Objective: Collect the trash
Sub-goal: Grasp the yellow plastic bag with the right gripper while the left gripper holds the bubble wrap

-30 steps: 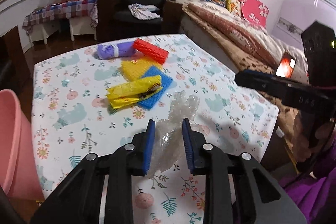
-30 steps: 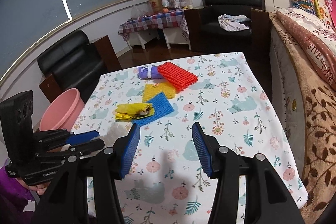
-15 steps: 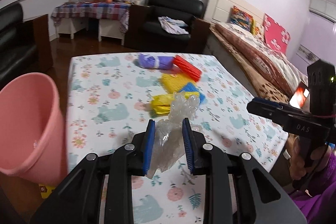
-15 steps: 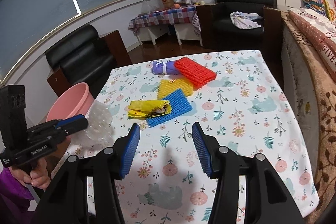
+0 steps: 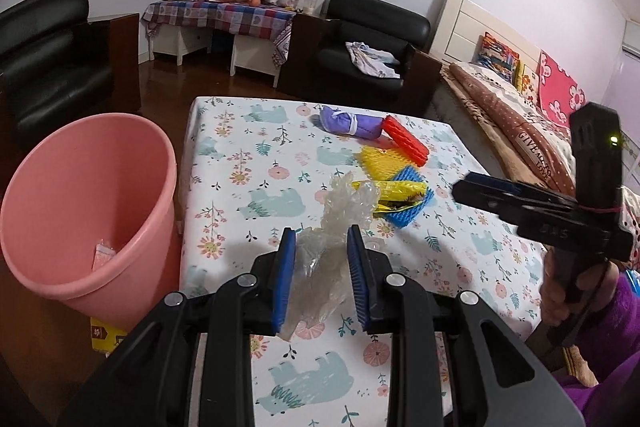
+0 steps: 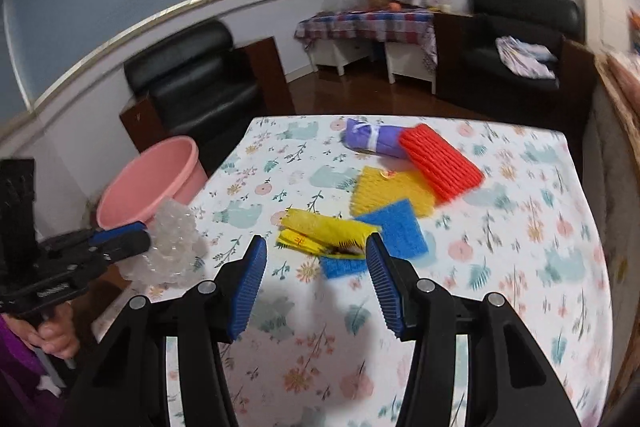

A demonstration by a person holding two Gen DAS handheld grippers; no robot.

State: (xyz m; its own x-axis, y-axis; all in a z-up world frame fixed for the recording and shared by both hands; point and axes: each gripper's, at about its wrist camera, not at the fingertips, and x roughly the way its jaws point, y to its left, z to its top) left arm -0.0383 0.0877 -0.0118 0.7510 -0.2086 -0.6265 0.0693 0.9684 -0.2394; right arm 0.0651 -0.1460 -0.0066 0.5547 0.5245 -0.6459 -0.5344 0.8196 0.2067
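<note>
Sideways, left gripper (image 5: 322, 275) fingers clenched on bubble wrap (image 5: 336, 227) beside pink bin (image 5: 80, 203); right gripper (image 6: 316, 281) fingers spread.

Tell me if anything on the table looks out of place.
A crumpled yellow wrapper lies torn open across the blue pad. The red pad overlaps the purple roll. Nothing looks spilled or broken.

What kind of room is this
Most likely a lived-in bedroom or studio flat: a bed with pillows, black armchairs, and a table with a floral cloth beside a pink bin.
</note>
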